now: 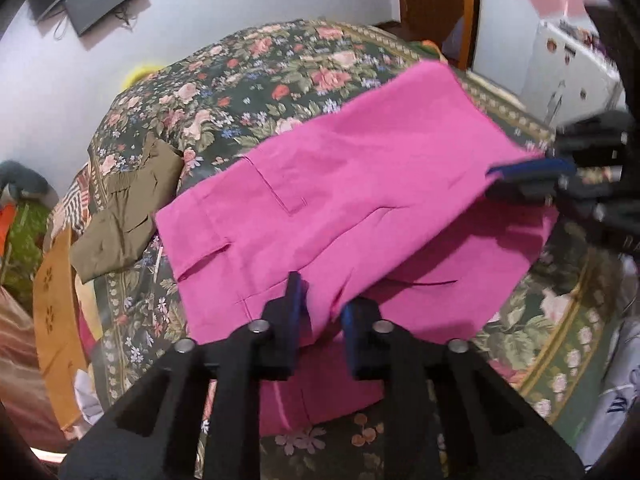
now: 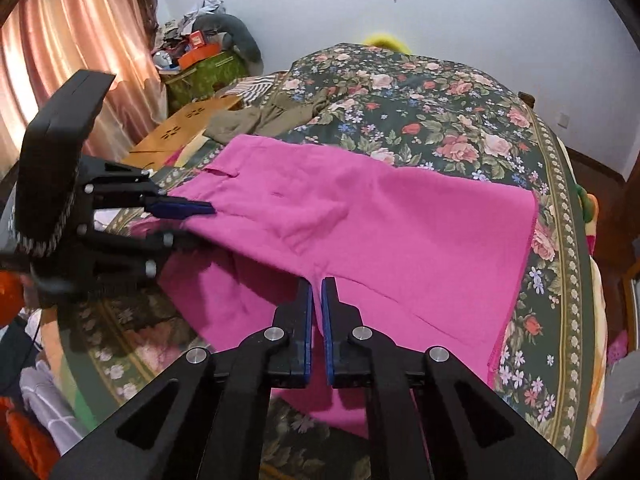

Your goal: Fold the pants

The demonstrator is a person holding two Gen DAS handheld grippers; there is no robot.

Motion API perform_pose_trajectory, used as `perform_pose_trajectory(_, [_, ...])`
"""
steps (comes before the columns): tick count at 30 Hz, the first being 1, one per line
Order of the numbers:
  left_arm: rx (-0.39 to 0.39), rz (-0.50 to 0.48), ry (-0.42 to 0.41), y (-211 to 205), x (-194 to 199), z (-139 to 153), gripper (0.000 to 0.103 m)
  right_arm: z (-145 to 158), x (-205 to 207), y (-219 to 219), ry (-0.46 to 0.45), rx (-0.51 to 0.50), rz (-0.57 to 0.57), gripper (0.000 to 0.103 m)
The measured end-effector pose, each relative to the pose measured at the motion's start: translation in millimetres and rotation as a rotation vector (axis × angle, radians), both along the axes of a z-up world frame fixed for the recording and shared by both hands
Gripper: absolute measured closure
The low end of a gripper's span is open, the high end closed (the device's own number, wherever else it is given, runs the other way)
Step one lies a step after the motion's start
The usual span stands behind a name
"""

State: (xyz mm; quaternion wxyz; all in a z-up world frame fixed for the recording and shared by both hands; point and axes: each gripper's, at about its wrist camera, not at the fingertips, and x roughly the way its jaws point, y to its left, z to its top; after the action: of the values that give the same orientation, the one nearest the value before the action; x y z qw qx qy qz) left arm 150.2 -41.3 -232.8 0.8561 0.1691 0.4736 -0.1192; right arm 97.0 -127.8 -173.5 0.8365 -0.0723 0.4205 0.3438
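- Left tool (image 1: 320,312) is nearly closed on a bunched edge of the pants (image 1: 340,184), and your right tool (image 2: 317,308) is pinched tight on another bit of the same edge, so you've got the top layer lifted off the bed (image 2: 460,112) with the rest of the pants lying under it.
- Biggest risk, I'd guess: the left tool's fingers have a visible gap and only a thin ridge of cloth between them. Pull sideways and that corner could slide out, and the fold flops half-done.
- You've got two grips on one edge, so if your hands travel at different speeds the layer will probably skew, and the hem won't line up with the layer below.
- Carried layer sags in the middle. Drop it fast and it'll likely trap a crease or a bubble rather than lying flat.
- Bedspread is soft and lumpy, so dragging the fabric may shift the bottom layer along with it.
- Olive garment (image 1: 124,216) sits near the far end of the pants. Overshoot that way and you could land on it.
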Motion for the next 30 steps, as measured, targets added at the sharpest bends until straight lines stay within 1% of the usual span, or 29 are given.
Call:
perform_pose_trajectory(3, [-0.011,-0.008,-0.018,2,-9,10,0.088,5,-10,1,-0.012,0.001,0.014,0.1])
perform_pose_trajectory(6, [-0.01,-0.02,-0.022,2,-21,14,0.088,10,-20,2,-0.019,0.004,0.02,0.1])
perform_pose_trajectory(10, [-0.015,-0.014,0.007,2,-31,7,0.088,8,-29,5,-0.018,-0.019,0.028,0.1])
perform_pose_trajectory(12, [-0.022,-0.003,0.04,2,-33,0,0.088,2,-33,7,-0.004,-0.041,0.036,0.099])
perform_pose_trajectory(14, [-0.02,0.008,0.077,4,-34,-5,0.078,-6,-35,8,0.022,-0.064,0.035,0.099])
perform_pose_trajectory(16, [-0.038,0.014,0.085,6,-39,-2,0.074,-12,-34,6,0.064,-0.077,0.023,0.099])
perform_pose_trajectory(17, [-0.052,0.013,0.089,7,-41,0,0.068,-13,-34,3,0.086,-0.075,0.014,0.097])
perform_pose_trajectory(18, [-0.079,0.01,0.095,10,-44,5,0.06,-13,-34,1,0.101,-0.074,0.008,0.094])
perform_pose_trajectory(19, [-0.099,0.013,0.091,13,-47,9,0.057,-12,-34,-1,0.115,-0.072,-0.002,0.092])
perform_pose_trajectory(20, [-0.111,0.017,0.082,16,-50,14,0.048,-9,-33,-5,0.125,-0.064,-0.015,0.087])
perform_pose_trajectory(21, [-0.111,0.029,0.06,19,-53,20,0.045,-5,-34,-8,0.126,-0.05,-0.025,0.081])
perform_pose_trajectory(22, [-0.109,0.037,0.039,23,-56,26,0.043,0,-34,-12,0.12,-0.033,-0.035,0.078])
perform_pose_trajectory(23, [-0.113,0.043,0.028,26,-57,30,0.043,7,-35,-17,0.108,-0.011,-0.049,0.073])
perform_pose_trajectory(24, [-0.127,0.055,0.019,32,-57,37,0.043,12,-34,-21,0.095,0.006,-0.064,0.071])
perform_pose_trajectory(27, [-0.162,0.107,-0.003,44,-52,47,0.042,24,-31,-25,0.062,0.021,-0.118,0.071])
perform_pose_trajectory(30, [-0.16,0.163,-0.008,48,-42,43,0.041,26,-25,-18,0.058,0.059,-0.127,0.071])
